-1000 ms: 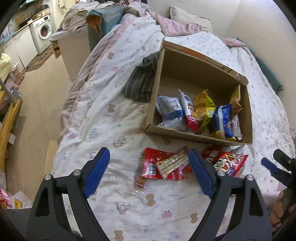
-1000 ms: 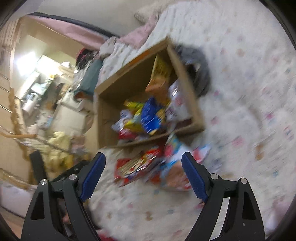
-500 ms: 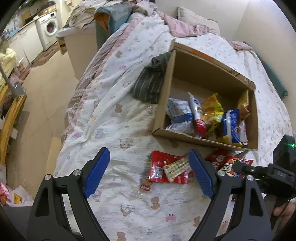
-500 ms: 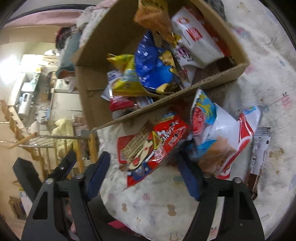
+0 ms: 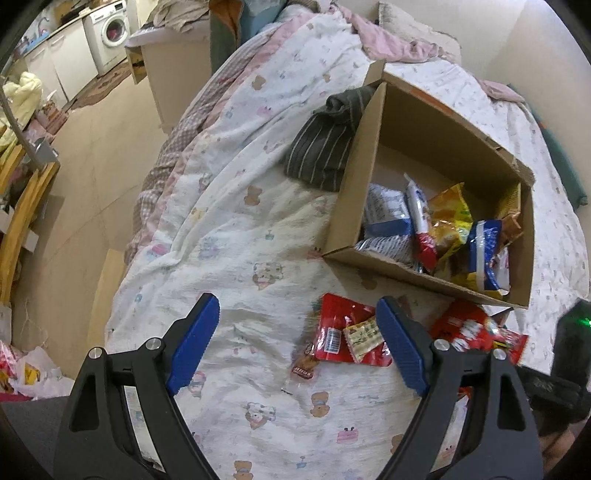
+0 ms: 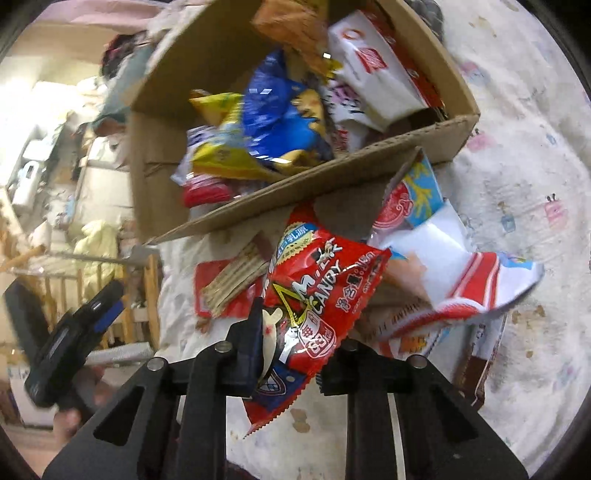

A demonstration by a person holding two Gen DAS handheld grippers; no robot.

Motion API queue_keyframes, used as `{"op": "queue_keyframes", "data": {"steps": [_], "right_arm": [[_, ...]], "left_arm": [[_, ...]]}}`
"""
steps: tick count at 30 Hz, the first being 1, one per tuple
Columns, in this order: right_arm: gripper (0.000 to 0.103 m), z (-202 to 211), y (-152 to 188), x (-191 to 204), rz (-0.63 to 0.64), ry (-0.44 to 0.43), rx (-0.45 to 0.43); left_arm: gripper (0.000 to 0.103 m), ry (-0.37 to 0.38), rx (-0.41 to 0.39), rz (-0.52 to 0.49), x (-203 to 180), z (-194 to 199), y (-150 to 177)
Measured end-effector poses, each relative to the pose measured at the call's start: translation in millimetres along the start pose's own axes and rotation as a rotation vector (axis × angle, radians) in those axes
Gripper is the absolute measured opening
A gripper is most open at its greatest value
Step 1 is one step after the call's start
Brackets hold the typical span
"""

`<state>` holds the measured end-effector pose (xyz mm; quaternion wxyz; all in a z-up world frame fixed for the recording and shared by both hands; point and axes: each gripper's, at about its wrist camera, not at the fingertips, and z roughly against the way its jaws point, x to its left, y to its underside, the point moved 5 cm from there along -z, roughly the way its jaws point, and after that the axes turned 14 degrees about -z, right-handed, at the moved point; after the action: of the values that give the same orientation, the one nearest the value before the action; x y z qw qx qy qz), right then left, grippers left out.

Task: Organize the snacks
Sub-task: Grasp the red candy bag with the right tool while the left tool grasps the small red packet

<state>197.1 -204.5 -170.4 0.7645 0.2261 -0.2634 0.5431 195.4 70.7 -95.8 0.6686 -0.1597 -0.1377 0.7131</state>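
Observation:
A cardboard box (image 5: 406,269) (image 6: 332,173) holding several snack bags stands on the bear-print bedsheet. In front of it lie a red packet (image 5: 340,325) with a wafer packet (image 5: 364,334) on top, and a small brown sweet (image 5: 304,369). My left gripper (image 5: 295,306) hangs open above the sheet just left of these, holding nothing. My right gripper (image 6: 295,332) is closing its jaws on a red milk candy bag (image 6: 321,280) (image 5: 469,328), whose lower end is pinched between the pads. A white, red and blue bag (image 6: 443,258) lies beside it.
A grey striped cloth (image 5: 325,147) lies against the box's far left side. The bed's edge drops to the floor (image 5: 92,166) on the left, with a wooden rail (image 5: 18,206) and a washing machine (image 5: 110,33) beyond. A dark wrapper (image 6: 480,354) lies at the right.
My right gripper dropped toward the loose snacks and its jaws came together around the red candy bag. My left gripper sank a little closer to the sheet, still open.

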Motion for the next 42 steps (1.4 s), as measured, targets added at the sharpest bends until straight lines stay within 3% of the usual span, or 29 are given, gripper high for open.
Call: {"op": "queue_keyframes", "data": {"steps": [8, 13, 15, 19, 24, 34, 42], "right_arm": [[0.023, 34, 20, 8, 0.118, -0.084, -0.031], [0.023, 44, 18, 4, 0.115, -0.108, -0.053], [0.023, 45, 17, 3, 0.111, -0.1, -0.055], [0.023, 50, 18, 4, 0.125, -0.084, -0.059], [0.023, 49, 20, 12, 0.154, -0.071, -0.065], [0.023, 50, 22, 17, 0.159, -0.07, -0.054], [0.023, 75, 37, 24, 0.19, -0.148, -0.08]], "left_arm": [[0.084, -0.025, 0.069, 0.031, 19, -14, 14], [0.081, 0.006, 0.177, -0.064, -1, -36, 33], [0.069, 0.018, 0.23, -0.129, -16, -48, 42], [0.064, 0.037, 0.267, -0.195, -36, -67, 50], [0.021, 0.006, 0.297, -0.258, -45, -82, 52], [0.017, 0.066, 0.336, -0.179, -40, -58, 84], [0.017, 0.013, 0.199, -0.192, -56, -10, 96]]}}
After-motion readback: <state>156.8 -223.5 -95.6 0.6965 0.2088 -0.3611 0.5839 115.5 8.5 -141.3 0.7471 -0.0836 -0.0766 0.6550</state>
